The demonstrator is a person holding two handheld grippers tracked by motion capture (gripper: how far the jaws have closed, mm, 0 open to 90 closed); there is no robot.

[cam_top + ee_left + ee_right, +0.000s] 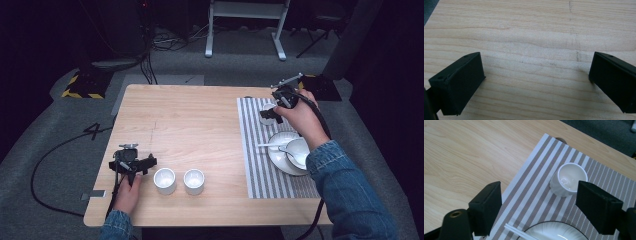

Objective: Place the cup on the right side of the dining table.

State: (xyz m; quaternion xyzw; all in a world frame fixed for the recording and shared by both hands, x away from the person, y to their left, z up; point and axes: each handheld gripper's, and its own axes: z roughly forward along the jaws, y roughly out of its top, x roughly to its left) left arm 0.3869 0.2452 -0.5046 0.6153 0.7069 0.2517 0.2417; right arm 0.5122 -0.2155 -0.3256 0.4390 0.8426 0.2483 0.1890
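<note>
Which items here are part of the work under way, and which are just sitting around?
In hand: right gripper, open over the white cup on the striped placemat.
Lying about: two white cups near the open left gripper; plate, bowl and spoon.

Two white cups (179,180) side by side; plate (280,156) with bowl (298,151).

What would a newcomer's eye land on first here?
Likely the striped placemat on the table's right side, where the right claw hovers open beside a small white cup, near a plate holding a bowl and spoon. Next, two matching white cups stand near the front edge, beside the open left claw.
</note>
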